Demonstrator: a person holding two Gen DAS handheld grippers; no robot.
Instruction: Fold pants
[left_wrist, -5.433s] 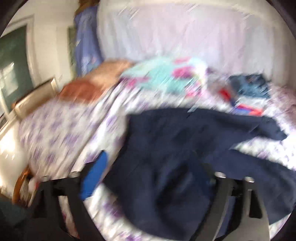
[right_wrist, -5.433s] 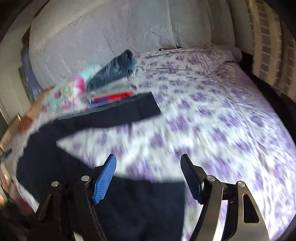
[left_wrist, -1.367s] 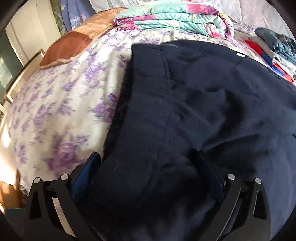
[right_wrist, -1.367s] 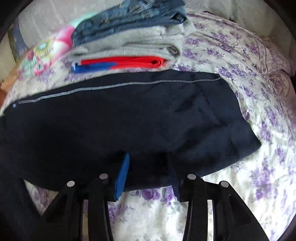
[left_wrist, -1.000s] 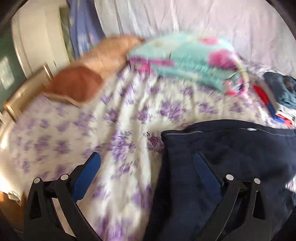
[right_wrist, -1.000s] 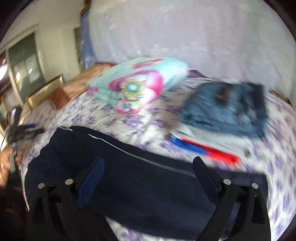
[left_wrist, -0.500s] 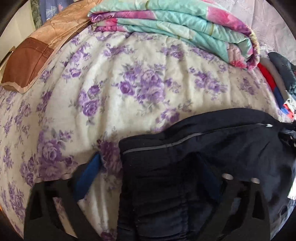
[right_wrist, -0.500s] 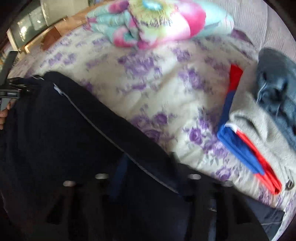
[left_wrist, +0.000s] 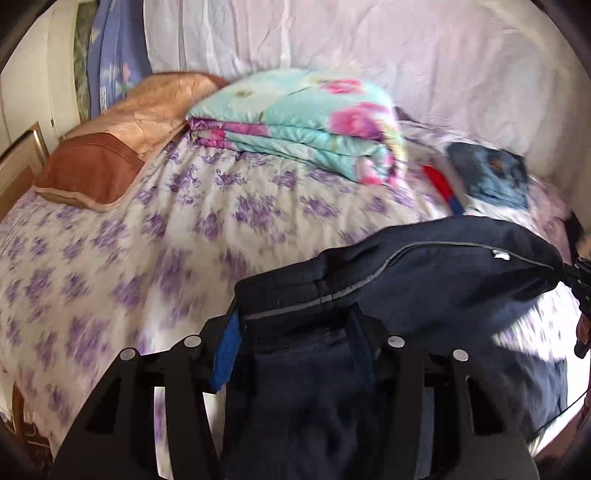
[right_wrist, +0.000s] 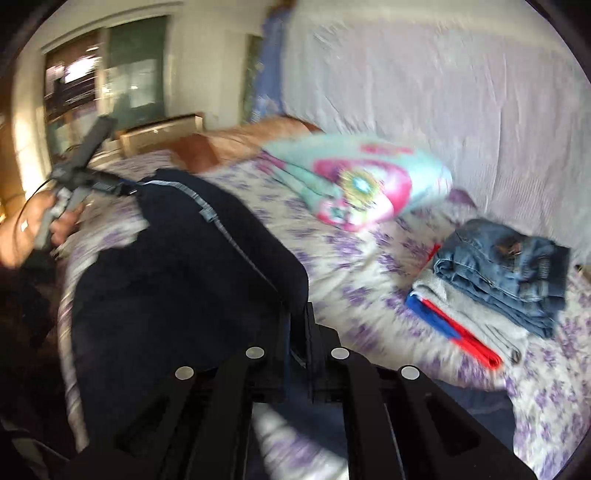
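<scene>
Both grippers, left (left_wrist: 295, 343) and right (right_wrist: 297, 332), pinch the navy pants (left_wrist: 424, 280) above the floral bedspread (left_wrist: 147, 236). A folded quilt (left_wrist: 303, 125) and a clothes stack (right_wrist: 495, 280) lie beyond. Only the right view shows the window (right_wrist: 103, 77).

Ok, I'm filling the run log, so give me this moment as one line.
left gripper: shut on navy pants | right gripper: shut on navy pants | pants lifted over bed

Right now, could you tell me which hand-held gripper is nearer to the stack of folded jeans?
Right. The right hand-held gripper, shut on the dark pants, sits just beside the folded jeans; the left hand-held gripper grips the pants' far end.
</scene>
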